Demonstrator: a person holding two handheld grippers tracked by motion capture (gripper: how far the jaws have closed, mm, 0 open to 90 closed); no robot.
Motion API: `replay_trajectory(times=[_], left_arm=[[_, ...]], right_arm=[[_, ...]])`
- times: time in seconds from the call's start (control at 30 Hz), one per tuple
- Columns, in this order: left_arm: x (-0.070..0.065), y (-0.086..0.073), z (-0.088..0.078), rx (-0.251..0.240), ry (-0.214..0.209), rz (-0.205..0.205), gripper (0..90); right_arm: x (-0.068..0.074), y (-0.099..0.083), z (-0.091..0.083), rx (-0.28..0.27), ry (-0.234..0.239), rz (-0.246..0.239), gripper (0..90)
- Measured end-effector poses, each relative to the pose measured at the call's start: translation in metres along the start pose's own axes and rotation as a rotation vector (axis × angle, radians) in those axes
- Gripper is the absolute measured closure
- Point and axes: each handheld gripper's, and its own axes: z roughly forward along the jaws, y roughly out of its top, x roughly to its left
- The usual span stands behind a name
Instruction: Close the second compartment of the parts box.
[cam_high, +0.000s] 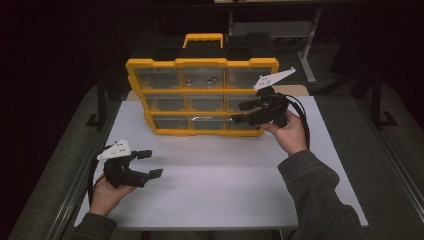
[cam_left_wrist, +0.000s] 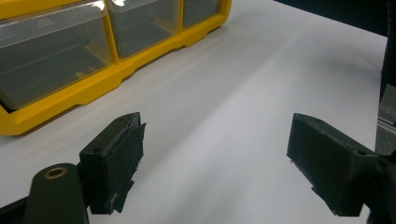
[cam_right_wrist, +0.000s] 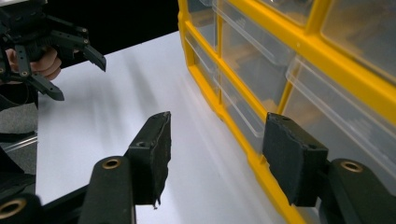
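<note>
1. High view, white table (cam_high: 220, 195): rectangular worktop, the largest item; it carries everything listed below, and both forearms come in over its near edge.
2. Yellow organizer case (cam_high: 200, 97): stands upright along the far edge of the table, roughly centred, its handle at the top. Its front is a three-by-three grid of clear drawers in a yellow frame; small items lie in the top middle drawer, too small to identify.
3. Right gripper (cam_high: 243, 112): held in the person's right hand (cam_high: 290, 132) near the far right corner, directly in front of the case's right column of drawers, at the middle and bottom rows. Jaws stand partly apart with nothing between the pads. In the right gripper view the case's drawers lie just beyond and to the right of the jaws; whether they touch cannot be told.
4. Left gripper (cam_high: 151, 164): held in the left hand (cam_high: 107, 195) near the near left corner, well apart from the case. Jaws wide apart, holding nothing, above bare table.
</note>
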Motion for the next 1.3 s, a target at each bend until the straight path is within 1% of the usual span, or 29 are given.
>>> replay_trajectory(times=[0.23,0.33,0.5,0.53,0.63,0.7,0.73,0.8,0.93,1.07,1.3], left_arm=[[0.0,0.0,-0.002,-0.009,0.004,-0.002,18.2],[0.0,0.0,-0.002,-0.008,0.005,0.002,18.1],[0.0,0.0,-0.002,-0.008,0.006,0.0,18.0],[-0.001,0.0,-0.003,-0.008,0.009,-0.004,18.0],[-0.001,0.0,-0.002,-0.021,0.009,-0.007,17.9],[-0.001,0.0,-0.003,-0.018,0.01,-0.006,17.7],[0.0,0.0,-0.003,-0.01,0.01,0.006,17.7],[0.0,0.0,-0.003,-0.012,0.012,0.007,17.5],[0.0,0.0,-0.004,-0.014,0.012,0.003,17.5],[-0.001,0.0,-0.003,-0.014,0.013,0.002,17.4],[-0.001,0.0,-0.003,-0.014,0.015,0.002,16.7]], right_arm=[[-0.002,-0.013,-0.008,-0.01,-0.014,0.017,38.1],[-0.002,-0.018,-0.01,-0.004,-0.023,0.015,36.8],[-0.004,-0.026,-0.013,0.0,-0.028,0.033,35.3],[-0.004,-0.033,-0.014,0.008,-0.035,0.039,33.9],[-0.005,-0.039,-0.017,-0.005,-0.037,0.046,32.7],[-0.006,-0.044,-0.019,-0.009,-0.04,0.048,32.4],[-0.006,-0.047,-0.02,-0.009,-0.043,0.051,32.1],[-0.006,-0.052,-0.021,-0.009,-0.049,0.06,31.0],[-0.007,-0.064,-0.025,-0.017,-0.055,0.079,29.0],[-0.009,-0.076,-0.028,-0.014,-0.059,0.1,27.9],[-0.011,-0.092,-0.032,-0.011,-0.075,0.118,26.5]])
